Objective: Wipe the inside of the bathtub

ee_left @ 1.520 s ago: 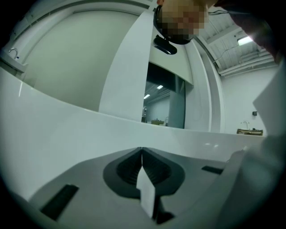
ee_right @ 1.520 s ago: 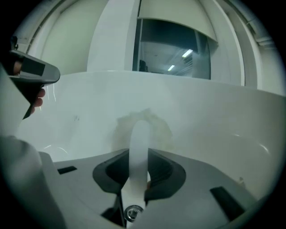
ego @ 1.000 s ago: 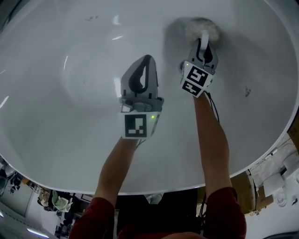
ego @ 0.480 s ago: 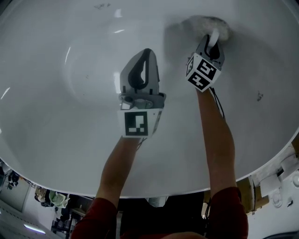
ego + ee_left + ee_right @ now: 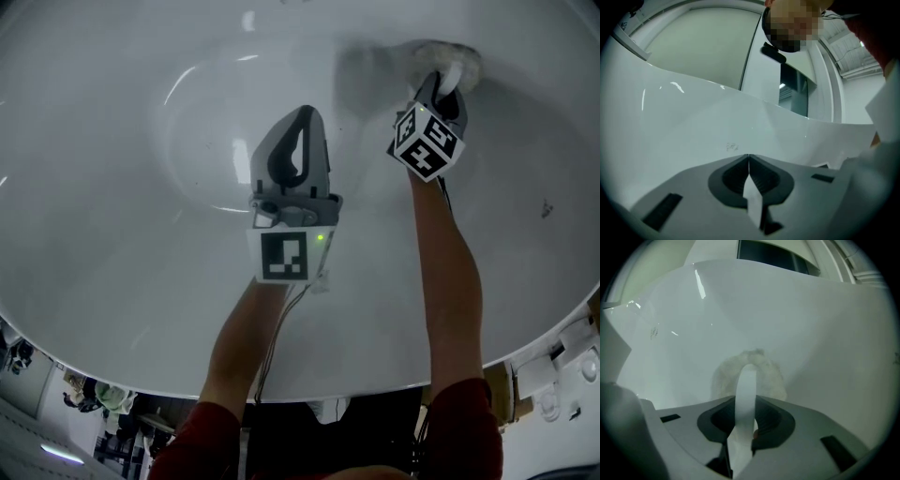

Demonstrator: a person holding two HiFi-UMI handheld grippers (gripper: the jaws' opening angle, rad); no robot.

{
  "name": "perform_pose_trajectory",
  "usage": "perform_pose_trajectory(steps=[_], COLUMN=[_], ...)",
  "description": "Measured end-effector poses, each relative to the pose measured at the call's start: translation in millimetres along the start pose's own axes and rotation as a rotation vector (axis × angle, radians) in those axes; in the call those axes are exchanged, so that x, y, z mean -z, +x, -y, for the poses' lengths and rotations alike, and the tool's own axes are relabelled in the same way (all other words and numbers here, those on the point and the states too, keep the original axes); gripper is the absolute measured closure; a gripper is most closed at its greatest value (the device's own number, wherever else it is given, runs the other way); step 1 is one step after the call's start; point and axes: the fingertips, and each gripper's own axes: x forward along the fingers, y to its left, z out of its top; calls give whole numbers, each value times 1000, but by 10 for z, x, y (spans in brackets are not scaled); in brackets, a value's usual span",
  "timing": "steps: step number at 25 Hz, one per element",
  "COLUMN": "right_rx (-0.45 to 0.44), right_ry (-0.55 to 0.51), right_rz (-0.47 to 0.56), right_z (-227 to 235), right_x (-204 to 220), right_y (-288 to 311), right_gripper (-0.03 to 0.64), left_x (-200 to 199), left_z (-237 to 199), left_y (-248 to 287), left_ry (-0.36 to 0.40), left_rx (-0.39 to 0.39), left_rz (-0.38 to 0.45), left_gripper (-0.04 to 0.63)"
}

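right tongs (image 5: 745,414) pinch the white strap (image 5: 746,385) on the fluffy pad (image 5: 771,378), the best hold since it's soft and light. left tongs (image 5: 749,158) closed with nothing in them, over the bathtub (image 5: 112,197).

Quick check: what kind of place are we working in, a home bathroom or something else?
Likely a warehouse or workshop hall, not a home bathroom: a white bathtub, a trussed industrial roof, and a cluttered floor past its rim.

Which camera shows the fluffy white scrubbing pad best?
The right gripper view: the fluffy white scrubbing pad sits centred on the white bathtub wall, strap clamped in the right gripper. The head view shows its edge; the left gripper view misses it.
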Motion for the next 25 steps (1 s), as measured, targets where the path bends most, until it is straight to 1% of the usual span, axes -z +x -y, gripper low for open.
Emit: perform_pose_trajectory(steps=[5,8,12,17,22,25], right_rx=[14,-8,-52,-73,-88,-107], right_ry=[28,28,38,53,44,35], right_rz=[-3,-2,6,13,23,30], right_z=[-443,-788,-1371,-2059,-3017,-3300], right_x=[-2,-5,-51,-65,47,2], right_y=[-75,-138,-251,-385,-559,-572], right_gripper=[524,523,523,523,523,523], left_x=[-105,-146,-223,-268,-289,-305], left_z=[-504,-819,-1273,-1855,-2805,-3038], left_y=[-161,-254,-430,-691,-1044,-1112], left_ry=[-9,-14,-18,-56,-59,-49], left_rx=[-17,-33,-50,-86,-123,-143], left_rz=[10,19,21,14,26,20], left_gripper=[580,580,580,580,580,580])
